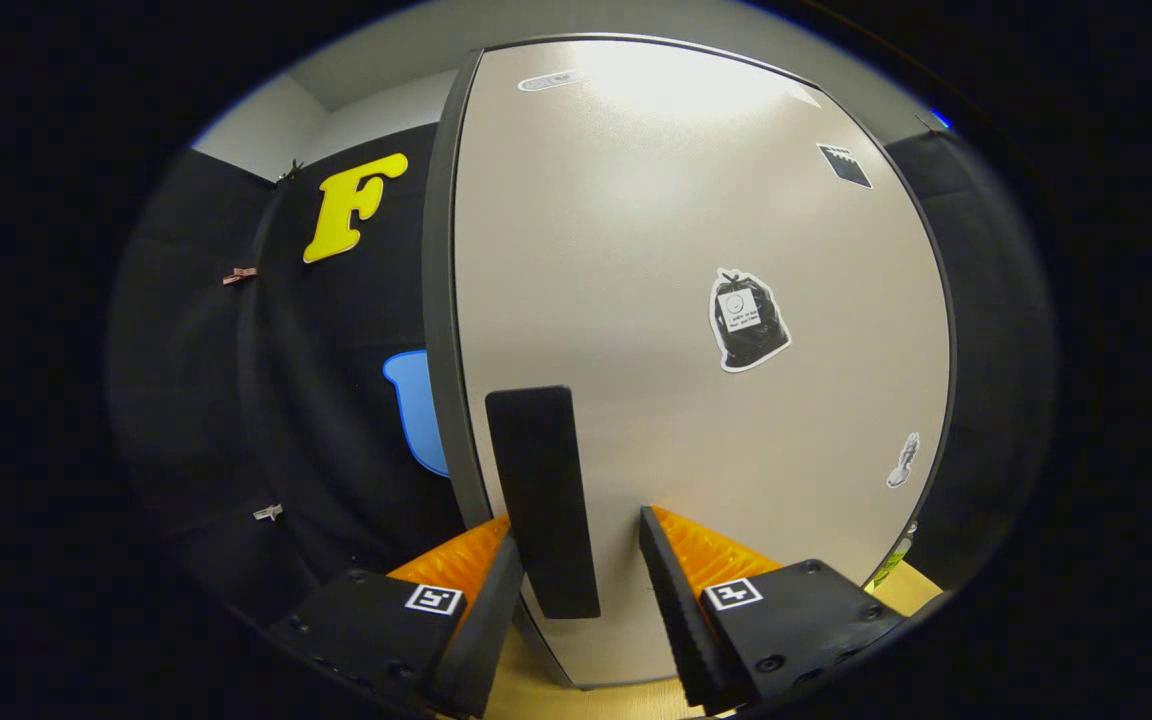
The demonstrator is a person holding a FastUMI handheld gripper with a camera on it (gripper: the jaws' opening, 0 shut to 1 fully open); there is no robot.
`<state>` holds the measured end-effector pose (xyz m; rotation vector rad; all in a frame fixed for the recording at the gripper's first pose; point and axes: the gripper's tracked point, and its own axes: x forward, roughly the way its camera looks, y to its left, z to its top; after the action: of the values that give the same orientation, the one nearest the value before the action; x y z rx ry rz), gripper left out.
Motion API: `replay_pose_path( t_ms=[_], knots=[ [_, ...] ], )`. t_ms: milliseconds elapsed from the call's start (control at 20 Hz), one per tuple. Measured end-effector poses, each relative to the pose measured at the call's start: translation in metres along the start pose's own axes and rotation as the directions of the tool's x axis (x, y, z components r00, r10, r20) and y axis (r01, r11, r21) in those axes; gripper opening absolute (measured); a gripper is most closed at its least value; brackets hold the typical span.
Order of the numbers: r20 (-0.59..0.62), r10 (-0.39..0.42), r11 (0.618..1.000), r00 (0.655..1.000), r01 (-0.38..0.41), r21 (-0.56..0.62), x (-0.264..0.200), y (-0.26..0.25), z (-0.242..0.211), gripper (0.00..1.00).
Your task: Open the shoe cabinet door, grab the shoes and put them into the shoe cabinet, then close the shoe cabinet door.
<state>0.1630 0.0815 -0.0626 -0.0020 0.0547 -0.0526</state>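
tool (576, 585) pointing forward, its two fingers (681, 610) parted, a gap between the pads

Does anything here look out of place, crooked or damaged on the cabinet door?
Nothing stands out. The shoe cabinet door looks intact, with stickers on it. Its black handle sits between the open gripper fingers, which are not yet pressing on it.

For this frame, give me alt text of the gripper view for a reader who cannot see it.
The open gripper straddles the black handle of a shut grey cabinet door, its fingers on either side and not clearly pressing. Stickers dot the door; black cloth hangs beside it.
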Motion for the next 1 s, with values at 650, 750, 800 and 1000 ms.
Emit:
replay_pose_path(
  t_ms=[650,750,800,1000],
  knots=[
    [-0.018,0.066,0.997,0.998,-0.066,-0.051,-0.015,0.01,-0.002,0.27],
    [-0.016,0.08,0.996,0.997,-0.08,-0.045,-0.028,0.01,-0.002,0.27],
    [-0.012,0.081,0.995,0.997,-0.082,-0.048,-0.037,0.008,-0.001,0.27],
    [-0.017,0.096,0.994,0.995,-0.097,-0.046,-0.073,-0.002,0.0,0.27]
  ],
)
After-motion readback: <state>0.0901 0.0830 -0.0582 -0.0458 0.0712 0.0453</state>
